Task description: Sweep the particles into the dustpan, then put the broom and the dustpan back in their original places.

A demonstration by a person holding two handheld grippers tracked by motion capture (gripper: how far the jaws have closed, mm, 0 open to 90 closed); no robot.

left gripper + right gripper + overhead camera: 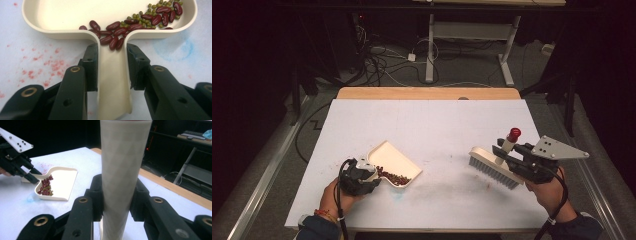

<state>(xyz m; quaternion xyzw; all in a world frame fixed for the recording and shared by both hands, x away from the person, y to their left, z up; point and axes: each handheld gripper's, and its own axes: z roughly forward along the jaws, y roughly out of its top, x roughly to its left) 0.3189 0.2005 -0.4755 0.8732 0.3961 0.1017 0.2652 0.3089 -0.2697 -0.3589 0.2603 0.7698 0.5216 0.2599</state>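
Dustpan and brush, each gripped by its handle

The left gripper point(111, 53) clamps the handle of the cream dustpan point(393, 161) at near left, holding red beans point(117, 31) and green beans point(137, 17). At near right, the right gripper point(117, 192) clenches the brush point(494, 162) by its upright handle, bristles on the white table point(437, 125).

The dustpan point(394, 161) is cream and holds dark red beans point(117, 31) mixed with small green beans point(136, 17). The brush point(493, 166) has a cream handle with a red tip and grey bristles. The bench point(432, 125) is white with faint red specks and a pale blue smudge; both claws are black.
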